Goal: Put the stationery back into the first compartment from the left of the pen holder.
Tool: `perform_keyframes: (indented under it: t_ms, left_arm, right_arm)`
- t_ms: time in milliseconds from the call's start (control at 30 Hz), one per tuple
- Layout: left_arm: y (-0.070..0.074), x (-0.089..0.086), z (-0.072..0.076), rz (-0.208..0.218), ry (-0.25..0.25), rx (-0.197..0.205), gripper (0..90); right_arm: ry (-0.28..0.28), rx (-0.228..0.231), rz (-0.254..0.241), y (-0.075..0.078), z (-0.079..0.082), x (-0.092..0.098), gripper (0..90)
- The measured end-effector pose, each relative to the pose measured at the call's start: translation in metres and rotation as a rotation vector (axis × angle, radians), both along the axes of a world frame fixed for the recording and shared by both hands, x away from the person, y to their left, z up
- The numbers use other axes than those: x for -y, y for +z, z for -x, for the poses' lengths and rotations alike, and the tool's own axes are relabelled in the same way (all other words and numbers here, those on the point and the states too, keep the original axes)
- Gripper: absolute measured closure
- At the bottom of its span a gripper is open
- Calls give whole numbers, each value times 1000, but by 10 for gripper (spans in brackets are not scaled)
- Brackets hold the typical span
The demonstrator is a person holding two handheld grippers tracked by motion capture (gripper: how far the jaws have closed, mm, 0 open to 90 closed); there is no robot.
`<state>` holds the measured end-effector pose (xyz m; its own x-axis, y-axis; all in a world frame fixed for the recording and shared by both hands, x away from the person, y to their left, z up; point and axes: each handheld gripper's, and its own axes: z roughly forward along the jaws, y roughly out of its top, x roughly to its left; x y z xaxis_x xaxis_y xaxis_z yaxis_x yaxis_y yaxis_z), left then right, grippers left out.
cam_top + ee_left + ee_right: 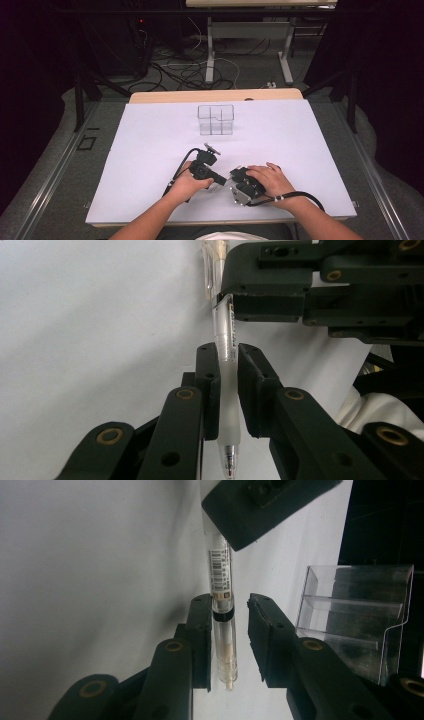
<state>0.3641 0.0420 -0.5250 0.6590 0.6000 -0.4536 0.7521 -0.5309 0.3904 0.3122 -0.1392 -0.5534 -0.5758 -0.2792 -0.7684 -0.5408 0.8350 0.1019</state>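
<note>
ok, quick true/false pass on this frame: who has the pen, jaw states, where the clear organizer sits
1. The left gripper is clamped on the pen. True: its pads press the frosted grip section.
2. The right gripper is fully shut on the pen. False: the pen lies against one jaw, with a gap to the other.
3. The clear compartmented organizer sits toward the far side of the white table, apart from both grippers. True.
4. The pen already stands in the organizer. False: it is between the two grippers.
5. The pen's writing tip points toward the left gripper's camera. True.
</note>
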Motion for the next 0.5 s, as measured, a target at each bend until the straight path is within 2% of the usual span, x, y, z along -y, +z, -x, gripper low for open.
perform_keyframes:
  t_ms: [33, 133, 167, 200, 233, 267, 367, 467, 500]
  left_arm:
    - [0, 0, 0, 2, -2, 0, 802]
    - [0, 1, 1, 8, 2, -11, 802]
    - [0, 1, 1, 7, 0, -11, 802]
    - [0, 1, 1, 10, 0, -12, 802]
    - [0, 1, 1, 11, -1, -13, 802]
    - [0, 0, 1, 11, -7, -15, 802]
    - [0, 1, 0, 11, -17, -14, 802]
    - [0, 0, 0, 14, -17, -16, 800]
    - [0, 0, 0, 18, -9, -22, 800]
  right_arm:
    - [-6, 5, -28, -3, 1, 0, 722]
    - [21, 10, -14, -3, 1, -1, 744]
    - [4, -8, 17, -2, 3, -1, 761]
    - [12, -6, 28, -1, 3, -2, 777]
    - [20, 11, 12, -3, 3, -1, 783]
    - [23, -3, 46, -1, 3, -2, 787]
    - [23, -9, 50, -2, 4, -2, 791]
    - [47, 20, 40, -2, 4, -3, 793]
    - [35, 13, 70, 0, 4, -3, 793]
